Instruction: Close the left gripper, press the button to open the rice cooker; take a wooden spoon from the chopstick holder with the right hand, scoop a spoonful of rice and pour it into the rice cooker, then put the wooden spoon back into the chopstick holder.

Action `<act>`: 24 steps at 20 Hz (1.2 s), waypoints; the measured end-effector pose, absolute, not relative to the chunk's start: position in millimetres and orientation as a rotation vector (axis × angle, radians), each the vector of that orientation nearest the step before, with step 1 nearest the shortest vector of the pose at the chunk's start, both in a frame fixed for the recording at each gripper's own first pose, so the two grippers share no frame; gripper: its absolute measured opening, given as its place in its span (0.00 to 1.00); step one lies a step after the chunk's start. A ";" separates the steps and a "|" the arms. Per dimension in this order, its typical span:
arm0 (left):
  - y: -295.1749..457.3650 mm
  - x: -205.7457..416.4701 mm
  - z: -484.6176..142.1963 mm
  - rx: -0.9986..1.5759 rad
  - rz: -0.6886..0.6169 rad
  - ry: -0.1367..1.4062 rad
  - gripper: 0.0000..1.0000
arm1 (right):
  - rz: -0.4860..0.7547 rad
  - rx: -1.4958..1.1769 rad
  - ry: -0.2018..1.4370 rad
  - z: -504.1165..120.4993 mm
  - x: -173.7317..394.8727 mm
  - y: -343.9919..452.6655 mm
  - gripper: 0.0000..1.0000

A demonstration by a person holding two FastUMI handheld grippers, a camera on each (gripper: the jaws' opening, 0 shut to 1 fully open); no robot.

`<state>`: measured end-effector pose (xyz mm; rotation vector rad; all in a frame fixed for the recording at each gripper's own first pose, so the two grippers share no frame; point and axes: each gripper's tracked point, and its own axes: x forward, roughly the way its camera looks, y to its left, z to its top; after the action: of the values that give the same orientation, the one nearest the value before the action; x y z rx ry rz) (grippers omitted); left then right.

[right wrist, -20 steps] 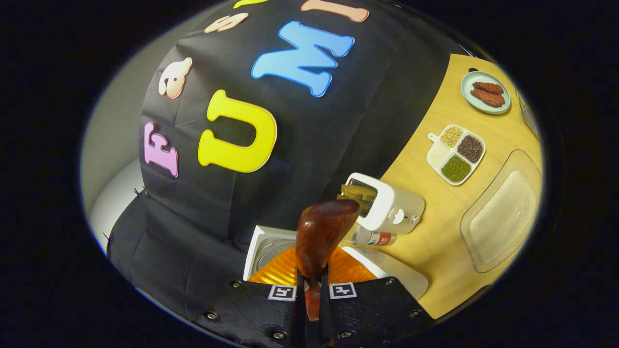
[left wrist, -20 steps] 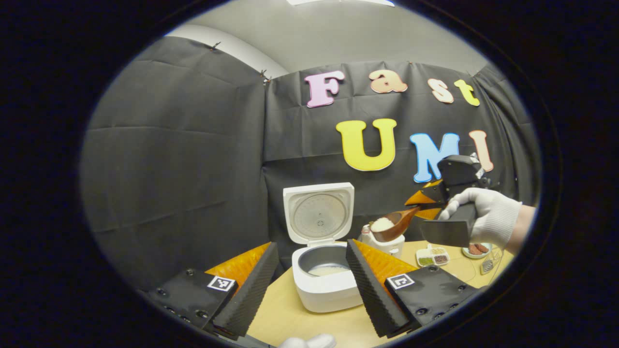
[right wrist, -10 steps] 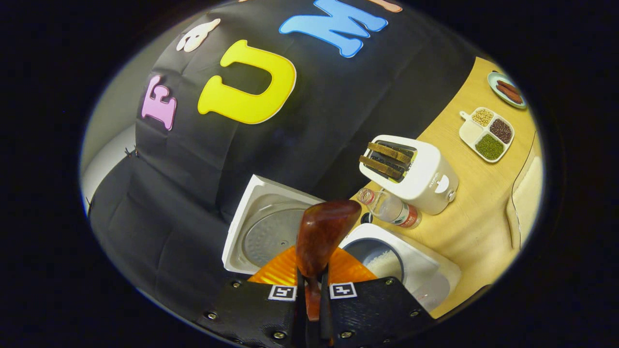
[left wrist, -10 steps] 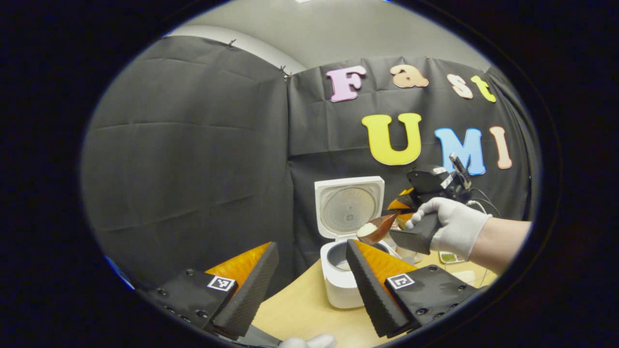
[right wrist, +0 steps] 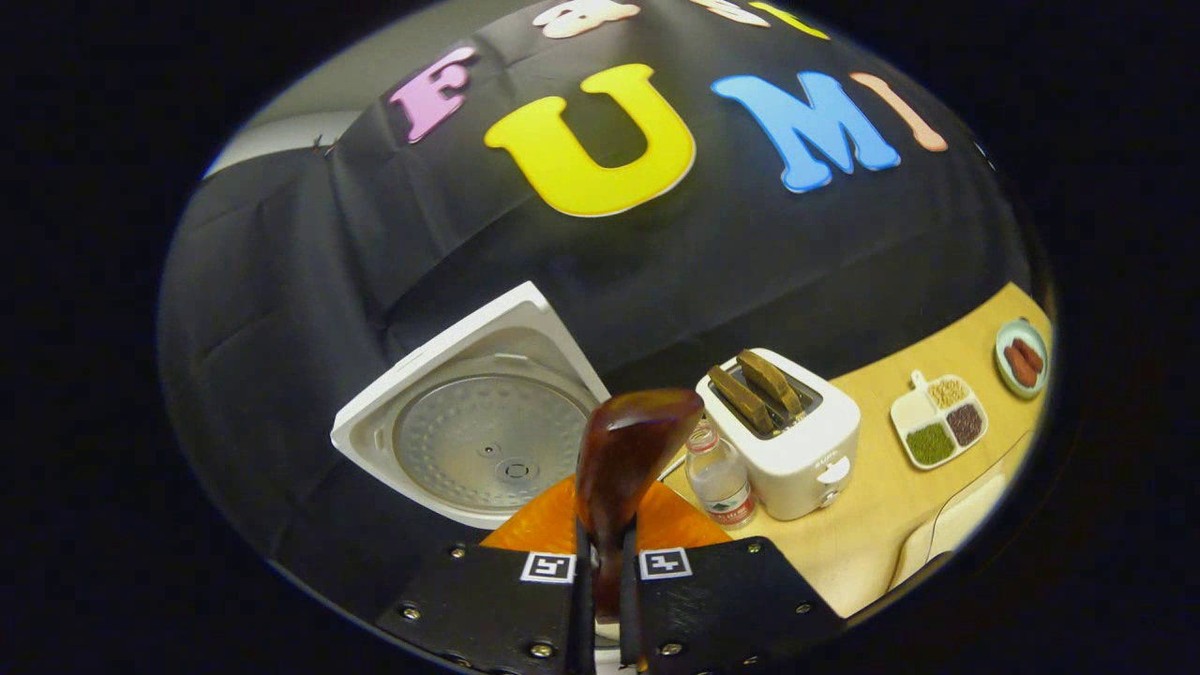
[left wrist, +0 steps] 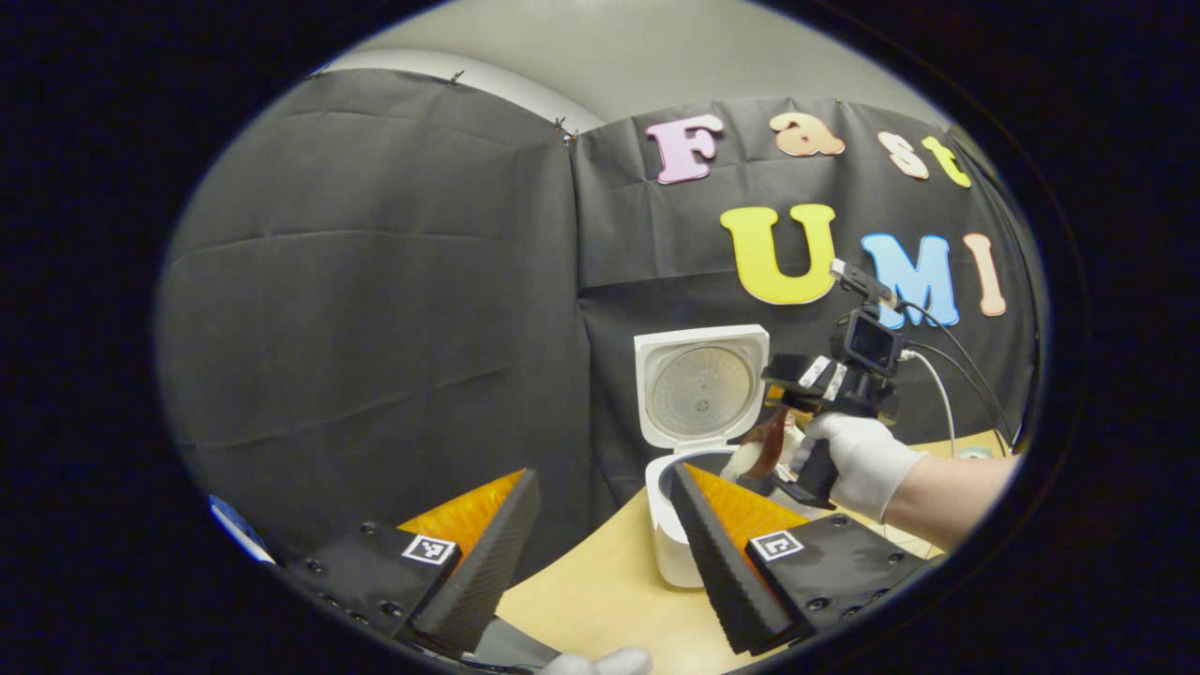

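Observation:
The white rice cooker (left wrist: 667, 548) stands on the wooden table with its lid (left wrist: 701, 391) raised. My left gripper (left wrist: 602, 480) is open and holds nothing, a short way in front of the cooker. A gloved hand (left wrist: 858, 459) holds my right gripper (left wrist: 799, 382) just above the pot's right rim. That gripper (right wrist: 600, 555) is shut on the handle of the wooden spoon (right wrist: 626, 452). In the left gripper view the spoon (left wrist: 772, 446) is tilted steeply down over the pot, with white rice (left wrist: 743, 460) at its bowl. The lid (right wrist: 478, 424) sits left of the spoon in the right gripper view.
Right of the cooker stand a small bottle (right wrist: 717, 476) and a white toaster (right wrist: 789, 441) with bread in its slots. Farther right lie a divided dish of grains (right wrist: 937, 420), a plate of sausages (right wrist: 1022, 354) and a clear container (right wrist: 954, 527).
My right gripper has moved left to the cooker and rolled, tipping the spoon from level to steeply down over the pot. The left gripper has stayed open and drifted leftward.

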<state>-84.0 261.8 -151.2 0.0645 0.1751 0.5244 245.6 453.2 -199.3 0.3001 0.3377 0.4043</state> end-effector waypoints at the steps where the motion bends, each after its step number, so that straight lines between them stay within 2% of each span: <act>1: 260.3 -84.6 -149.9 0.065 0.523 0.174 1.00 | 0.410 0.240 0.305 -199.0 244.4 455.2 0.11; 5: 261.5 -84.0 -144.1 0.094 0.526 0.162 1.00 | 0.452 0.054 0.214 -199.4 238.1 468.2 0.10; 11: 258.7 -82.2 -146.6 0.118 0.521 0.165 1.00 | 0.551 -0.272 -0.011 -180.9 219.8 482.3 0.10; 17: 253.9 -77.7 -145.3 0.122 0.512 0.166 1.00 | 0.624 -0.401 -0.102 -179.1 206.8 494.5 0.10; 21: 250.3 -77.5 -146.8 0.118 0.506 0.172 1.00 | 0.637 -0.366 -0.056 -178.3 207.0 490.1 0.11; 24: 249.5 -76.8 -147.2 0.112 0.506 0.176 1.00 | 0.643 -0.196 0.068 -179.0 218.8 482.1 0.11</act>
<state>-76.8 249.5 -147.2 0.1116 0.1762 0.5056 218.8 482.1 -179.0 -0.1956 0.0679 0.6428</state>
